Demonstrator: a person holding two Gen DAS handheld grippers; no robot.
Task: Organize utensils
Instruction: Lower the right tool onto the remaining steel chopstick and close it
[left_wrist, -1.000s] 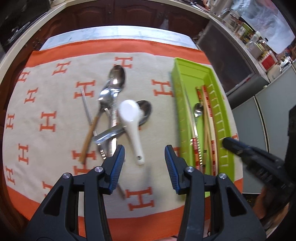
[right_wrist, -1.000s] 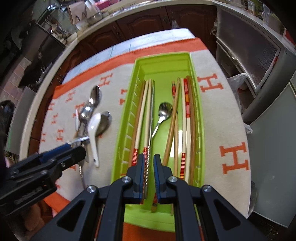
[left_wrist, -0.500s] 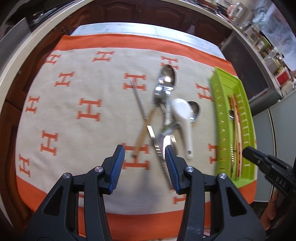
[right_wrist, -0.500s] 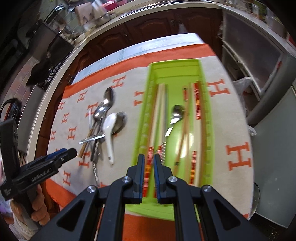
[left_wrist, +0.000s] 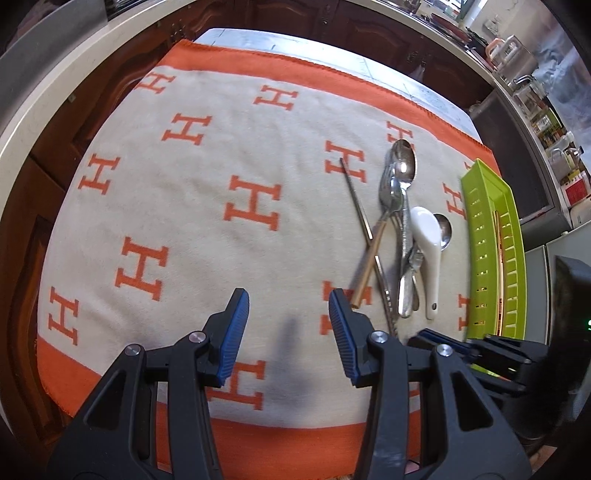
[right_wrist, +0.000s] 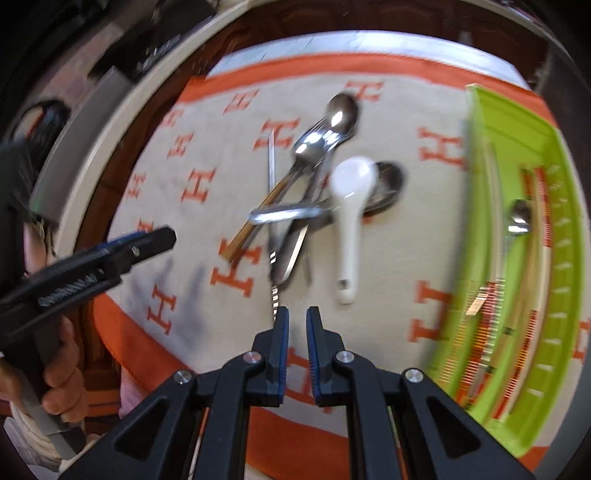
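A pile of utensils lies on the orange-and-cream cloth: a white ceramic spoon (left_wrist: 424, 240) (right_wrist: 349, 206), several metal spoons (left_wrist: 400, 166) (right_wrist: 332, 125), a wooden-handled utensil (left_wrist: 369, 258) and a metal chopstick (left_wrist: 356, 199). A green tray (left_wrist: 480, 221) (right_wrist: 565, 229) at the right holds chopsticks and a metal spoon (right_wrist: 519, 218). My left gripper (left_wrist: 288, 314) is open and empty above bare cloth, left of the pile. My right gripper (right_wrist: 297, 325) has its jaws nearly closed with nothing between them, just in front of the pile.
The cloth (left_wrist: 207, 206) covers a table (left_wrist: 280, 37) with dark wood cabinets behind. A counter with bottles and jars (left_wrist: 546, 122) runs along the right. The other gripper shows in each view: the right one (left_wrist: 461, 347), the left one (right_wrist: 110, 254).
My left gripper has swung left, away from the pile and the tray, staying open. My right gripper has moved left from above the green tray to in front of the utensil pile.
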